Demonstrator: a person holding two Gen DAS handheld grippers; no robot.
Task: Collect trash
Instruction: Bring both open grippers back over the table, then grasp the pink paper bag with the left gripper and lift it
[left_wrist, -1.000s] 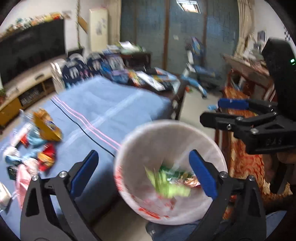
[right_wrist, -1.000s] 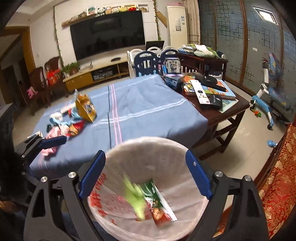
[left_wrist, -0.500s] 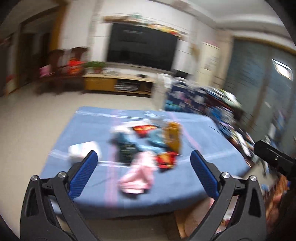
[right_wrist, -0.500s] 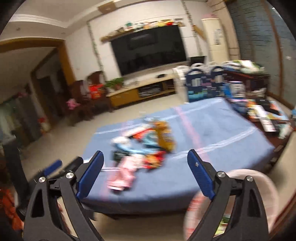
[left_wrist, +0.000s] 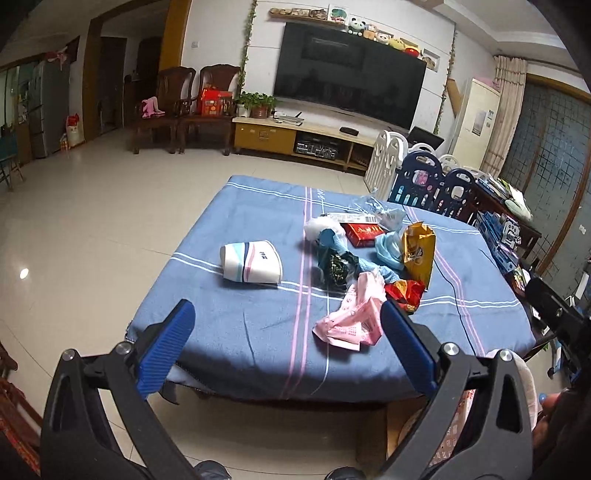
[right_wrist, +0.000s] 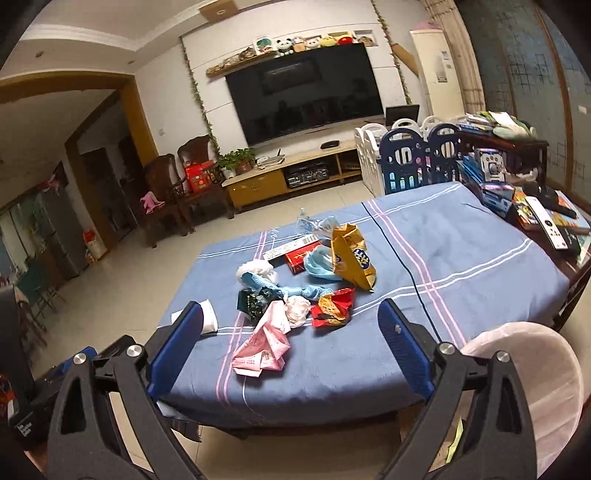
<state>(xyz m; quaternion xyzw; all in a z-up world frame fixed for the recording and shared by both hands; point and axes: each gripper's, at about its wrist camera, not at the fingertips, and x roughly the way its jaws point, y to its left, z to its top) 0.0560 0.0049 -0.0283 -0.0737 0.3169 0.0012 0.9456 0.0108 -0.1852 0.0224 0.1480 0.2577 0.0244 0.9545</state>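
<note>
Glossy pale floor tiles are reflecting the ceiling light around a low table draped in a blue woven cloth (left_wrist: 255, 306) crossed by thin white and pink stripes. Trash is lying in a loose heap near the middle of that cloth. A crumpled pink wrapper (left_wrist: 352, 317) with fine print is sitting nearest the front edge, creased and folded over itself. Just behind it, a shiny red foil packet (left_wrist: 404, 291) is lying crushed, touching the foot of a tall yellow snack bag (left_wrist: 419, 251) that is standing upright and puckered at the top. A dark green foil wrapper (left_wrist: 334, 264) is resting left of the pink one, with twisted pale blue plastic (right_wrist: 314, 291) running beside it. A flat red carton (left_wrist: 364, 233) is lying farther back, next to a white wad of tissue (left_wrist: 318, 225). Off to the left and apart from the heap, a white paper cup (left_wrist: 251, 260) with pastel bands is lying on its side.

Below the table's front right corner, a round bin lined with a thin, translucent pinkish bag (right_wrist: 535, 373) is standing on the floor.

Both tools are hovering short of the table's front edge. The left gripper (left_wrist: 286, 352) is showing its ribbed blue pads spread wide with nothing between them. The right gripper (right_wrist: 291, 350) is spreading its jaws wider, also empty.
</note>
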